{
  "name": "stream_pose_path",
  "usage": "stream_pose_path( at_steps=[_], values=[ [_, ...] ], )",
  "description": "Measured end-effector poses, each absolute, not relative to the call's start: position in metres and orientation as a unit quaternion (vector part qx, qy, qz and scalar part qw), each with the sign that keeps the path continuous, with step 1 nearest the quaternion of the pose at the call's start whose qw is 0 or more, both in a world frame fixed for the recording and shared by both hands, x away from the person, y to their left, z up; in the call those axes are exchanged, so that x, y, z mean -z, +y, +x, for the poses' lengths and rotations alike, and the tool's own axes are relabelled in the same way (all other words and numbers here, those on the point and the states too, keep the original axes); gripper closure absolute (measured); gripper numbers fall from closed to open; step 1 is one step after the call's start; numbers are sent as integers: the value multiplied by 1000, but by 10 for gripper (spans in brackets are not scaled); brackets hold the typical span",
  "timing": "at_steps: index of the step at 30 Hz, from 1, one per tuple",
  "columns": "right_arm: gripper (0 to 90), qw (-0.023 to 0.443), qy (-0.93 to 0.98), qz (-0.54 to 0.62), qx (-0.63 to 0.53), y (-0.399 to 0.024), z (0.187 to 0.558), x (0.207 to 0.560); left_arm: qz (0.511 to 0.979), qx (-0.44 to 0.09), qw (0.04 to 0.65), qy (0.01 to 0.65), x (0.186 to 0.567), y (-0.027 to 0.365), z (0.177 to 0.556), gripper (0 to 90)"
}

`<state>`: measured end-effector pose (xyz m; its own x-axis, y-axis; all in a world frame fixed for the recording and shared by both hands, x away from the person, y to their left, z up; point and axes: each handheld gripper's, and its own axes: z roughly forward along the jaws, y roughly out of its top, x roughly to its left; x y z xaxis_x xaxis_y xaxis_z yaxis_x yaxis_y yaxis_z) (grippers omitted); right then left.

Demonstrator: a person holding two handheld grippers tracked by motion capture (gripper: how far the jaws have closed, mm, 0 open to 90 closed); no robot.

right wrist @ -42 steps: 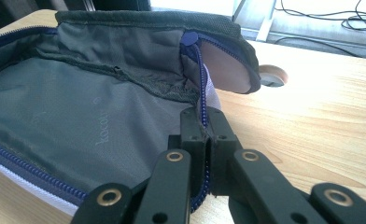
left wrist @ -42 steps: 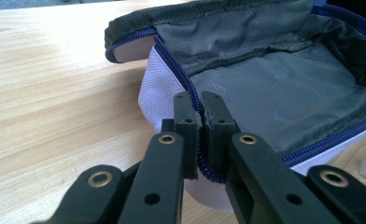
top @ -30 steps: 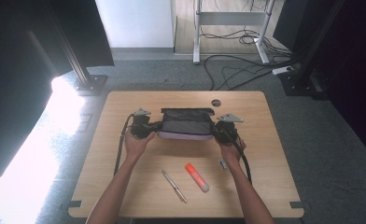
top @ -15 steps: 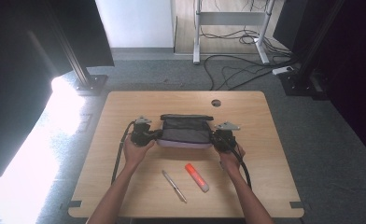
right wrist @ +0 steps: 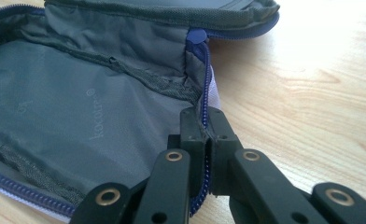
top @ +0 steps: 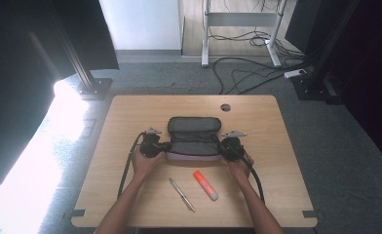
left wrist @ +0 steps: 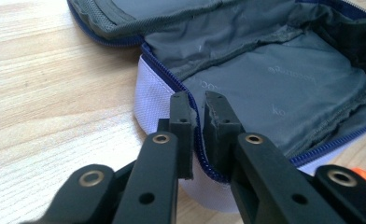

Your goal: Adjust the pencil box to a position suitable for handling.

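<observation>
A grey zip pouch (top: 194,139) with a blue zipper and a white outer side lies open on the wooden table (top: 130,117); its grey lining (left wrist: 284,79) faces up. My left gripper (top: 167,146) is at the pouch's left end. Its jaws (left wrist: 197,100) have just been opening, and a narrow gap shows between them with the zipper rim (left wrist: 160,74) still running through it. My right gripper (top: 223,146) is at the pouch's right end, and there its jaws (right wrist: 203,116) are pinched tight on the blue zipper rim (right wrist: 204,70).
A silver pen (top: 181,194) and an orange highlighter (top: 205,185) lie on the table in front of the pouch, between the person's forearms. A round cable hole (top: 225,107) sits near the far edge. Cables trail from both grippers toward the near edge.
Both hands have come down and toward the near edge with the pouch, which now rests on the table. The left jaws have parted slightly.
</observation>
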<state>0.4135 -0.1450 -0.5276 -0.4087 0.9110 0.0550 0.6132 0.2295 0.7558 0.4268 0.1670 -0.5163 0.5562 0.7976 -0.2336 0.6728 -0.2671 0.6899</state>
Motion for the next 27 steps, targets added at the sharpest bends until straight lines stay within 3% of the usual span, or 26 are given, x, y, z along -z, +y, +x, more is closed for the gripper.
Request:
stream_pose_path(
  at_steps=[7,12,17,22,27],
  values=[
    [854,202,759,505,-358,-144,415,530,793,-80,388,463,517,166,426,770],
    [786,209,764,498,-353,-142,414,530,797,-88,370,468,523,161,425,528],
    [659,220,767,488,-354,-139,412,528,801,-111,364,463,524,155,423,293],
    [606,230,770,482,-348,-139,410,526,788,-128,381,466,518,156,424,204],
    [505,237,761,473,-375,-143,406,519,781,-127,395,467,512,162,421,199]
  ],
)
